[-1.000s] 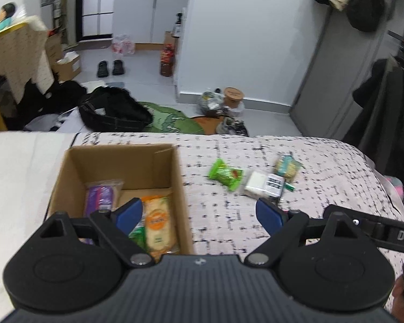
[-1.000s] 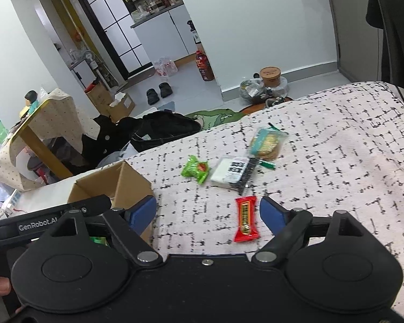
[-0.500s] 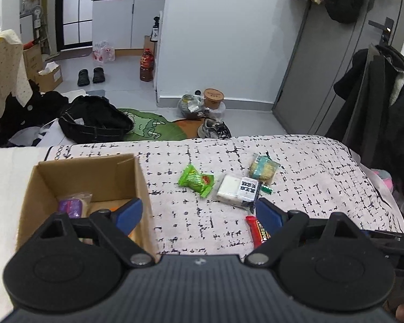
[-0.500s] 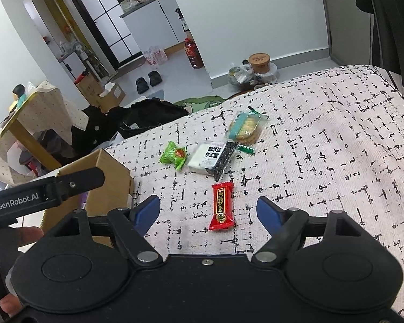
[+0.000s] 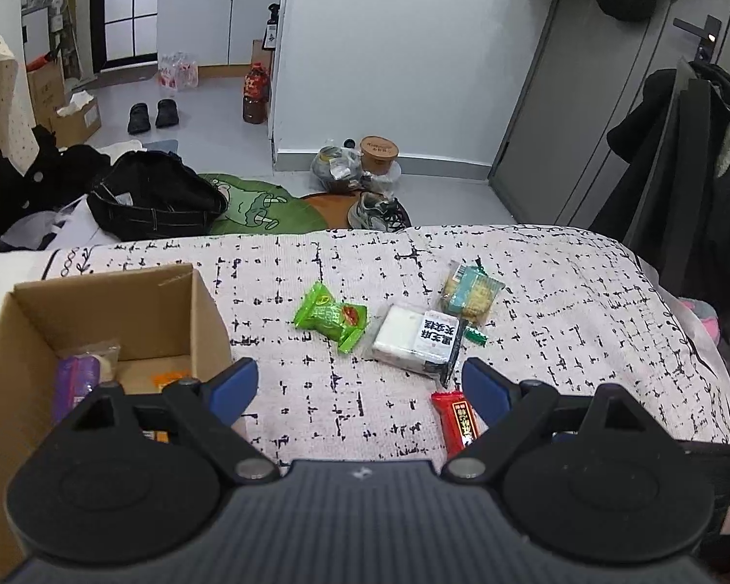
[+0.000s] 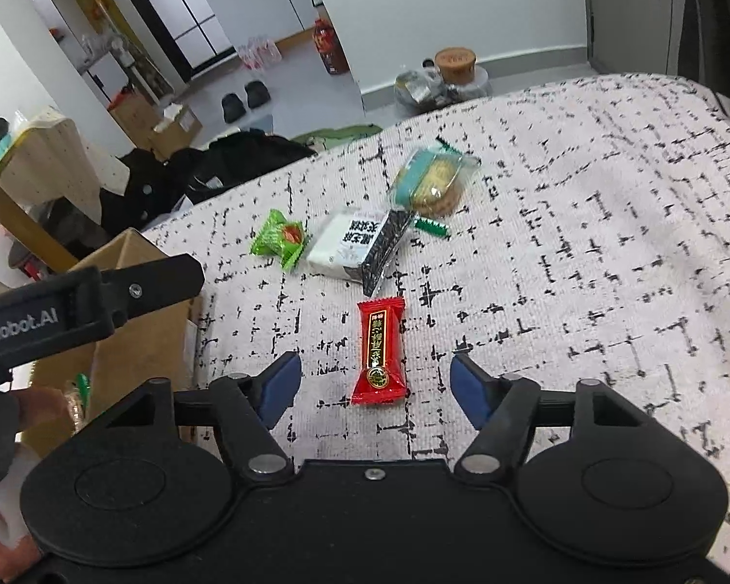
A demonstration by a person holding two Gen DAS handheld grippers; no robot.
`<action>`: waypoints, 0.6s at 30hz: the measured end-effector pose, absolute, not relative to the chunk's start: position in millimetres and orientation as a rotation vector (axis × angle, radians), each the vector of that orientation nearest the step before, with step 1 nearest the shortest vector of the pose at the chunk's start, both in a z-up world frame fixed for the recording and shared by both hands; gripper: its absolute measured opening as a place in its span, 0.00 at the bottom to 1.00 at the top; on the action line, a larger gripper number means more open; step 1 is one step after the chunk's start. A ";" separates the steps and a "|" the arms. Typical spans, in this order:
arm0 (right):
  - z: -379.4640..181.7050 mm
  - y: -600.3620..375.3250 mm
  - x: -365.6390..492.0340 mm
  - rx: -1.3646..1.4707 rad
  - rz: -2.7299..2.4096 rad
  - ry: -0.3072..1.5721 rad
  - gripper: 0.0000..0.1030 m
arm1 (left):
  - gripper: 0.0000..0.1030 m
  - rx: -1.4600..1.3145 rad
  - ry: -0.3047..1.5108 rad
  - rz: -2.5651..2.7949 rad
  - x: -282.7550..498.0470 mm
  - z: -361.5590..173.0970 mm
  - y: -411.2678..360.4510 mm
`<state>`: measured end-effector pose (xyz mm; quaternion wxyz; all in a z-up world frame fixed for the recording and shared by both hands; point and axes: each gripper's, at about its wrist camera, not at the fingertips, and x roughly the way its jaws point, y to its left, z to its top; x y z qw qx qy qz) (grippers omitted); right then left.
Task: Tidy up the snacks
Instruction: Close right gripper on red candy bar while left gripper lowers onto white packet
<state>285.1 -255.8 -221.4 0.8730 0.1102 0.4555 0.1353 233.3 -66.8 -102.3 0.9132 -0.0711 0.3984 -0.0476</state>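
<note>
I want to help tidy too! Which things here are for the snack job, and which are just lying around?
For the snack job:
- red snack bar, lying between the right gripper pads, untouched; its jaws have just been closing
- green packet
- white and black packet
- biscuit pack
- cardboard box

Just lying around:
- black slippers
- grey sneaker
- black bag

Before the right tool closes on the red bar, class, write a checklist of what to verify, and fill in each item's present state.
1. Red bar lies between the right tool's fingers: ok.
2. Pads touching the bar: not ok; jaws have just been closing, gaps remain both sides.
3. Bar apart from the white pack: ok.
4. Box has room: ok.
5. Left tool open and empty: ok.
6. Bar flat on the blanket: ok.
</note>
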 end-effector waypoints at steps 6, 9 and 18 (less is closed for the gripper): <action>-239.3 -245.9 303.9 0.237 0.271 0.990 0.55 | 0.81 -0.145 0.837 -0.095 244.5 -112.1 -69.6; -248.3 -241.8 311.0 0.226 0.260 1.005 0.47 | 0.79 -0.138 0.842 -0.104 249.9 -114.7 -71.3; -257.4 -257.8 319.1 0.238 0.224 1.034 0.21 | 0.71 -0.125 0.877 -0.126 273.9 -130.4 -87.7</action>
